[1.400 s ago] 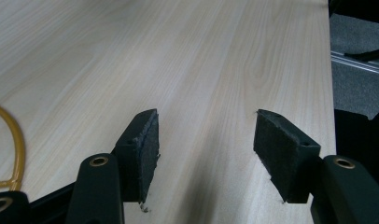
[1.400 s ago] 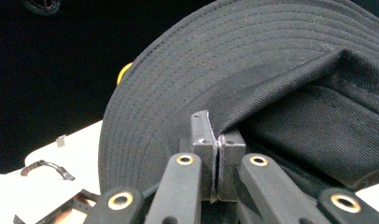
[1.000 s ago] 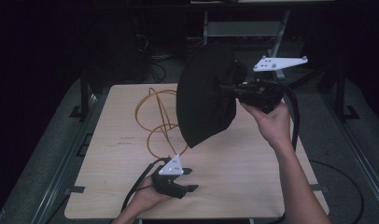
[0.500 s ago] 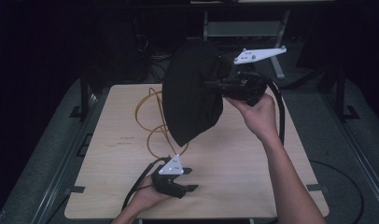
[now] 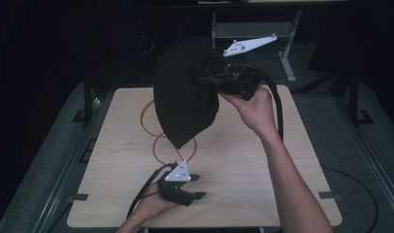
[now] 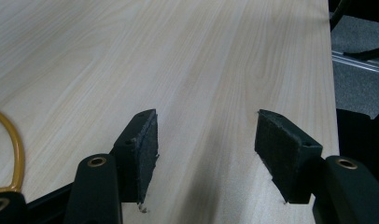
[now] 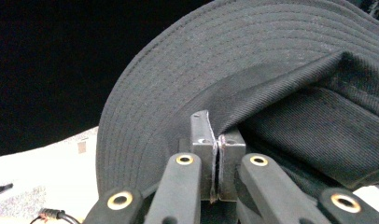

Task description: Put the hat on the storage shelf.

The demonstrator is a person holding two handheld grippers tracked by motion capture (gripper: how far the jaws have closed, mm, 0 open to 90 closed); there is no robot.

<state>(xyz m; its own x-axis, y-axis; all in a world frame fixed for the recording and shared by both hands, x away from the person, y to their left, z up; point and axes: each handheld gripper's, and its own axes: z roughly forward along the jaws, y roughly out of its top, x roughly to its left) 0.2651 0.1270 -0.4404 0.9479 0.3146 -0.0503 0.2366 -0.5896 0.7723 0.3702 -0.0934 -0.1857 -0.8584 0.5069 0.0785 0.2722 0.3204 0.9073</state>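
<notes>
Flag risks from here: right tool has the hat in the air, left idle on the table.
1. The right tool pinches only a thin fold of the black hat, so it could slip free.
2. The hat's low brim hangs just above the yellow cord and might snag it.
3. The left tool is open, unable to catch it.

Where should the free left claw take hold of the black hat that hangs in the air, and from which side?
Probably at the lowest edge of the brim of the black hat, coming up from below. The right claw already pinches the fabric higher up, so the brim hangs down flat and thin toward the open left claw resting on the table.
</notes>
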